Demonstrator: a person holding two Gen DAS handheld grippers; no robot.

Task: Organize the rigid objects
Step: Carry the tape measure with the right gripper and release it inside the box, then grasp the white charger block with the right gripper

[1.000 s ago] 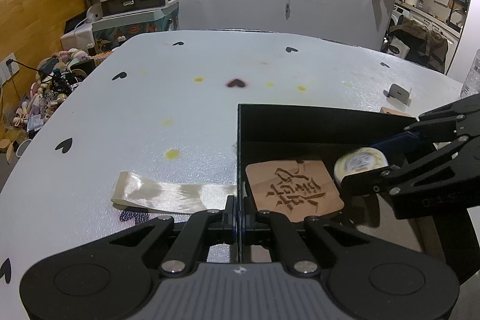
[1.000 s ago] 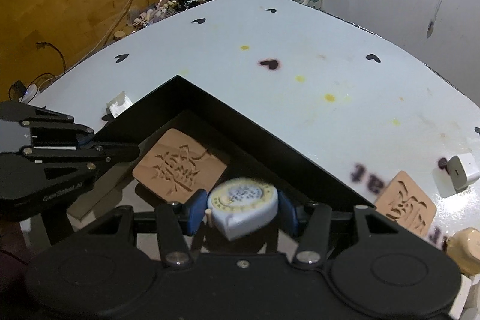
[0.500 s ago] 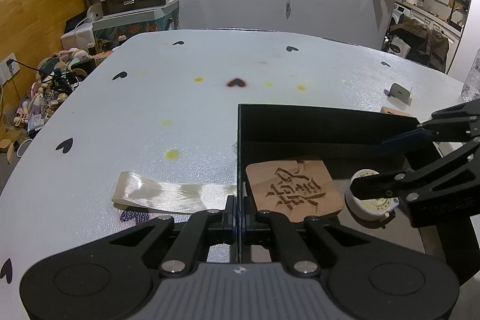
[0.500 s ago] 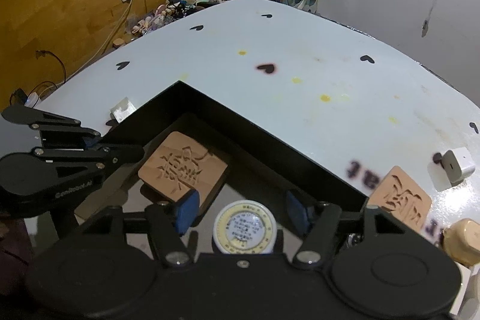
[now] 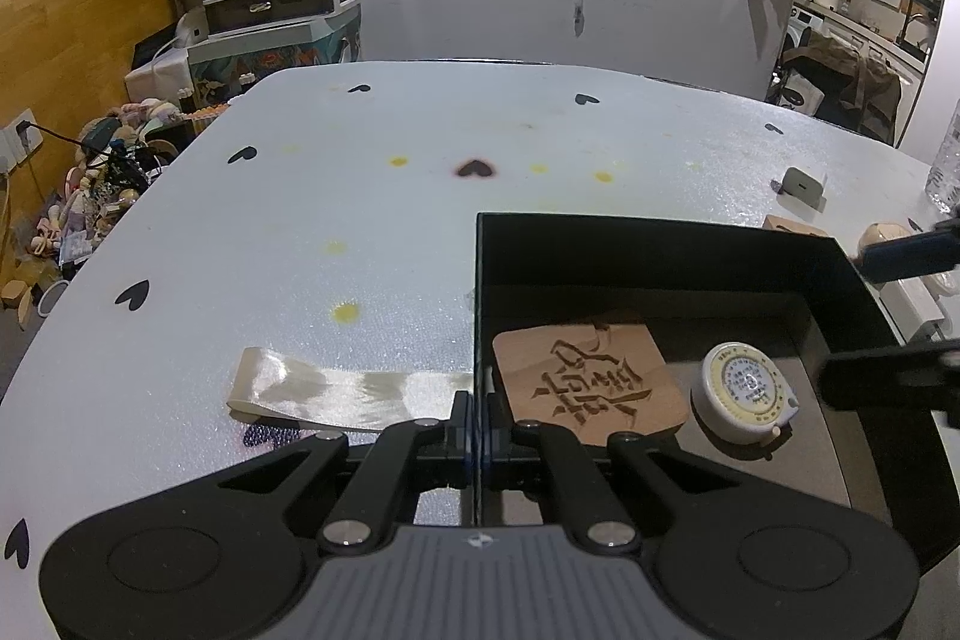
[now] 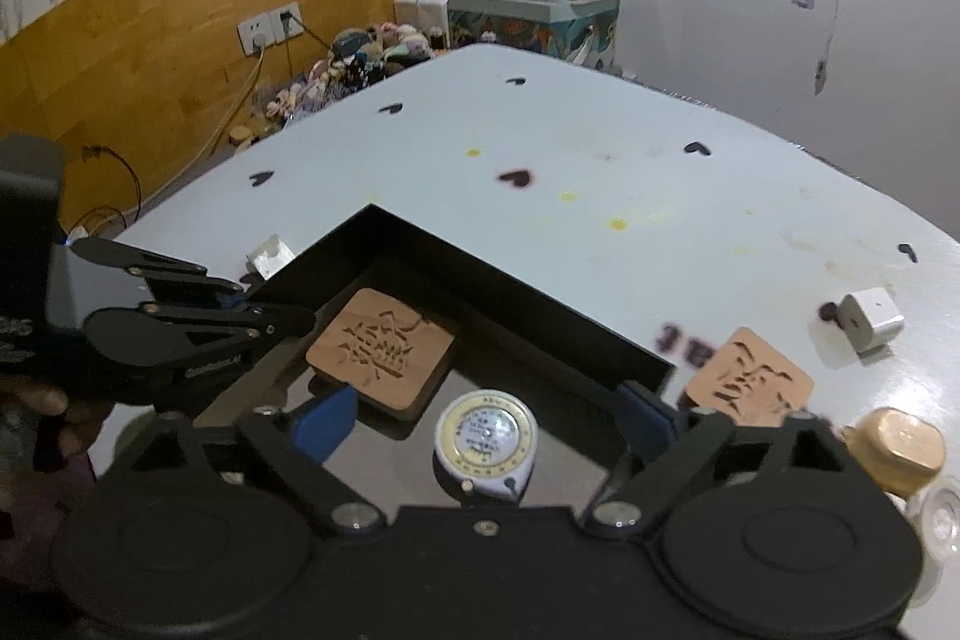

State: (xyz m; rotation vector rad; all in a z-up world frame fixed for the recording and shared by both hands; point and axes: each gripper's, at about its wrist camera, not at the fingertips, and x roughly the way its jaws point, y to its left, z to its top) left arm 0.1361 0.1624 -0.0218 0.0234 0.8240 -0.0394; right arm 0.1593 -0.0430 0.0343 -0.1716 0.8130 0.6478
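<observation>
The round tape measure (image 6: 485,438) had dropped into the black box (image 5: 660,244) as the right tongs (image 6: 486,415) were spreading; left tongs (image 5: 478,430) pinched its wall on the white, heart-dotted worktop (image 5: 360,196).

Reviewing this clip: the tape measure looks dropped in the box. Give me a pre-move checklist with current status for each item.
1. Tape measure lies on box floor: ok.
2. Right claw opening, pads clear of tape measure: ok.
3. Left claw shut on box wall: ok.
4. Carved wooden tile in box, apart from tape measure: ok.
5. Second wooden tile in box: not ok, on table.
6. White plug and tan piece in box: not ok.
</observation>
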